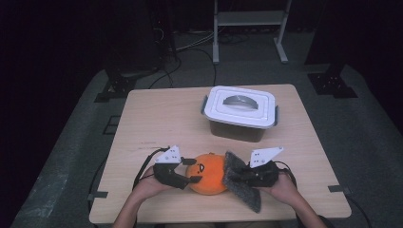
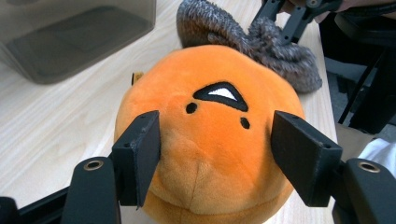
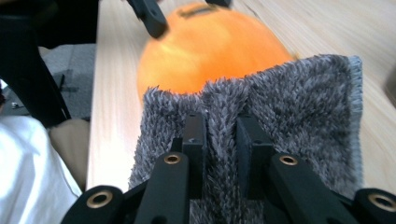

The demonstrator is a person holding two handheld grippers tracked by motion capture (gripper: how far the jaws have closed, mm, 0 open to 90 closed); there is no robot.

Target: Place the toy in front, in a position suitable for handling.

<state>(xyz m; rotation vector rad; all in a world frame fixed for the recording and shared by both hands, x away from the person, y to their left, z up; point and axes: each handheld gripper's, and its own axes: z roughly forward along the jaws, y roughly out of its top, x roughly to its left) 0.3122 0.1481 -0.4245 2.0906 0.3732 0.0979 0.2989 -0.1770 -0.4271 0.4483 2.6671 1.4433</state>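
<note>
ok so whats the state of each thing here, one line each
box: lid on, handle flat, upright on the table
plush: on the table, face up, between the left jaws
cloth: bunched, pinched in a fold, pressed against the plush
left gripper: jaws wide, one on each side of the plush
right gripper: shut on the cloth

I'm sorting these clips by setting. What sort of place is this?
Probably a lab or recording studio, not a home: a lone wooden table on grey floor covering, dark surroundings, loose cables across the floor, and a metal frame stand behind.
</note>
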